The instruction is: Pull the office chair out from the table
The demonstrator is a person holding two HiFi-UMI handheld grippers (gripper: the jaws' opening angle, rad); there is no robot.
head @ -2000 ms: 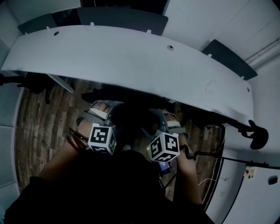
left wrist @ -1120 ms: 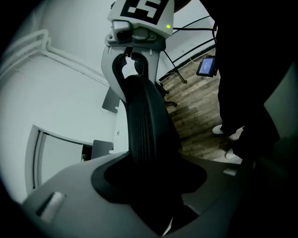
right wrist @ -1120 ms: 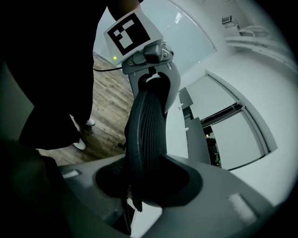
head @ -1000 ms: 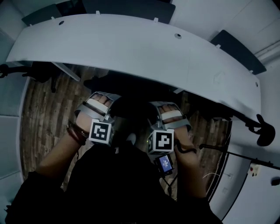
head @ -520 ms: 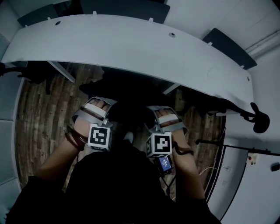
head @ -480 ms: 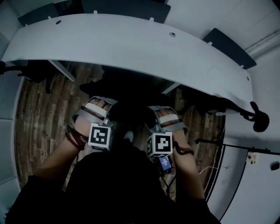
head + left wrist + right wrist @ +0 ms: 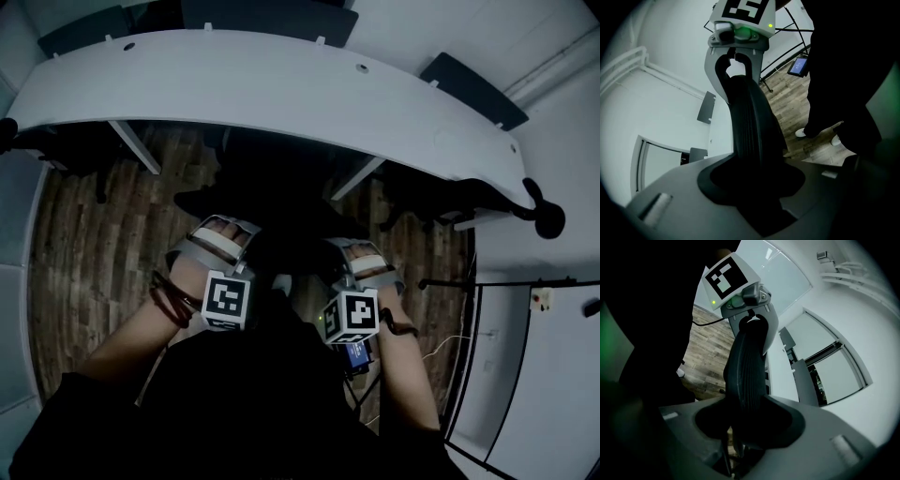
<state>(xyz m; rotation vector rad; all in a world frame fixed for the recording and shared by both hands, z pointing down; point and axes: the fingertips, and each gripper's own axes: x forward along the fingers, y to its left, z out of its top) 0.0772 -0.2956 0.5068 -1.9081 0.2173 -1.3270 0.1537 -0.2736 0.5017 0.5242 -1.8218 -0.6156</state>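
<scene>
Left gripper [image 7: 752, 183] and right gripper [image 7: 745, 427] clamp the top of the office chair [image 7: 750, 124].

light: dim, bluish | shadow: office chair [image 7: 750, 123] nearly black | edges: fisheye-bent, dark vignette in gripper views

The desk [image 7: 281, 94] is a long, white, curved top spanning the far side. It has one round hole [image 7: 128, 45] at far left and a second hole [image 7: 362, 67] right of centre. Two white slanted legs [image 7: 131, 148] stand on the wood-plank floor [image 7: 84, 244]. A dark office chair [image 7: 281, 202] stands on the floor between them. A white cable [image 7: 441, 349] lies near right.
</scene>
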